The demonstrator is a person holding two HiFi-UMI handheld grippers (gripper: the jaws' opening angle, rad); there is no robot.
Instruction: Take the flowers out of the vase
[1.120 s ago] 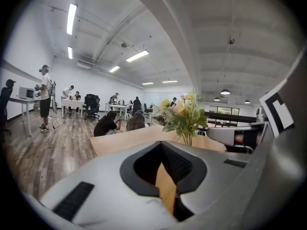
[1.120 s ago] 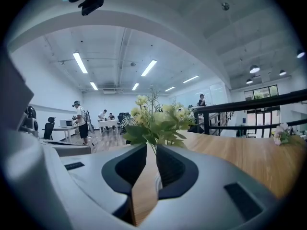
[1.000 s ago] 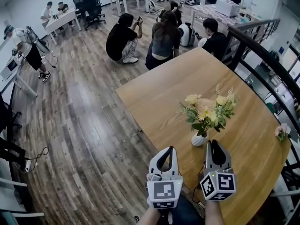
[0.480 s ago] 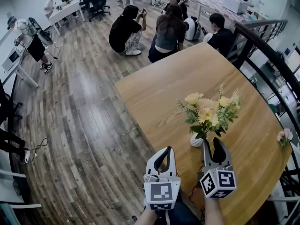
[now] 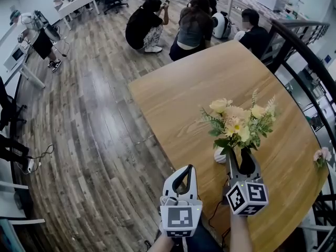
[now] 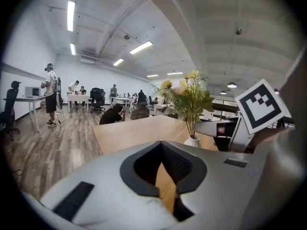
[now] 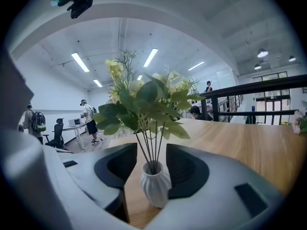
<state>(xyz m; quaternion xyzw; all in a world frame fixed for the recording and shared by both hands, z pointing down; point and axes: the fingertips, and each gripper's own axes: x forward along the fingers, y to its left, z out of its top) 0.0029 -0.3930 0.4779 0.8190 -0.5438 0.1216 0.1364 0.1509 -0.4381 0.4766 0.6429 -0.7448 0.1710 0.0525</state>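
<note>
The right tool (image 5: 242,159) (image 7: 151,151) is spread wide, one jaw on each side of the vase (image 5: 220,155) (image 7: 154,186), which stands between them. On the left jaw's side a strip of wood shows between jaw and vase. On the other side the vase overlaps the pad, so contact there cannot be judged. The left tool (image 5: 185,176) (image 6: 161,147) is held just beside the right one, nearer the surface's edge. Its jaw tips are together, with nothing caught in the hollow behind them, only wood grain showing through.

The vase is small, white and ribbed, and it stands upright on the wooden surface (image 5: 194,93) (image 7: 240,143) at the end closest to the person. It holds the flowers (image 5: 239,125) (image 7: 144,99), which are all in place. Several thin dark stems (image 7: 151,150) run down together into its narrow mouth. Above them the bunch fans out much wider than the vase, with pale yellow and cream blooms, broad green leaves and a few feathery sprigs standing higher. In the left gripper view the vase (image 6: 192,141) and bunch (image 6: 184,92) stand just ahead of the right tool's marker cube (image 6: 261,105).

A small pink bloom (image 5: 321,155) lies at the surface's far right rim, well apart from the vase. Beyond the surface's far end, people (image 5: 144,30) crouch on the plank floor (image 5: 94,119), and a dark railing (image 5: 304,56) runs along the right.
</note>
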